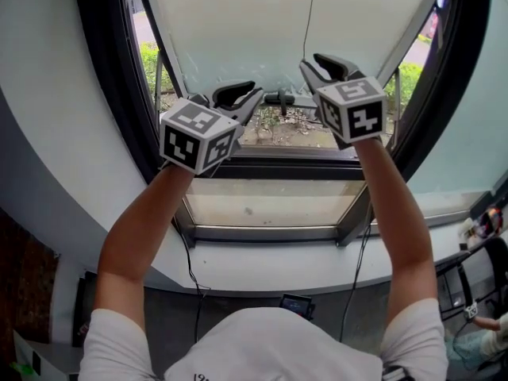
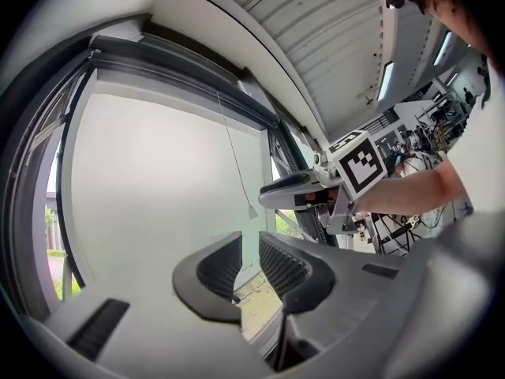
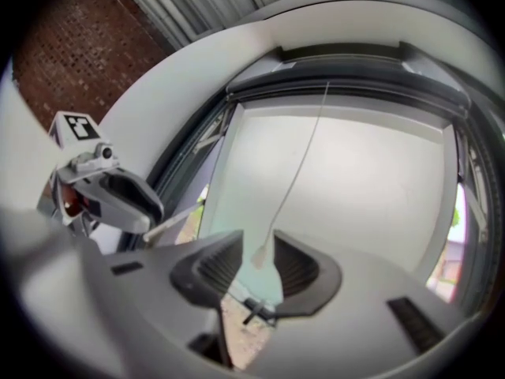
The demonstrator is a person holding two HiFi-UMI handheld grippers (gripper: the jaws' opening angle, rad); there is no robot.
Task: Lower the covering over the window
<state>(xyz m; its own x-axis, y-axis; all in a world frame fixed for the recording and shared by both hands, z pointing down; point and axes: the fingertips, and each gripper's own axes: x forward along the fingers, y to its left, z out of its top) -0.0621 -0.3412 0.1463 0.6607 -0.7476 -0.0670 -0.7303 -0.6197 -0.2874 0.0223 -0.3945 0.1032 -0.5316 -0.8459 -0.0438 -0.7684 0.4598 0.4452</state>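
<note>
A white roller blind (image 1: 262, 22) covers most of the window, leaving a strip of ground visible below its bottom edge. Its thin pull cord (image 1: 309, 14) hangs in front of it. In the right gripper view the cord (image 3: 304, 156) runs down to a small pale pull (image 3: 259, 257). That pull hangs between the jaws of my right gripper (image 3: 258, 247), which stand apart without pressing on it. My left gripper (image 1: 248, 94) is raised beside it to the left, its jaws (image 2: 250, 251) a narrow gap apart with nothing between them.
A dark window frame (image 1: 119, 78) curves round the opening, with a black handle (image 1: 278, 99) at the bottom rail. Below lie a fixed lower pane (image 1: 270, 205) and a white sill (image 1: 270, 264). A cable (image 1: 190, 268) hangs off the sill. Another person's hand (image 1: 492, 336) is at the lower right.
</note>
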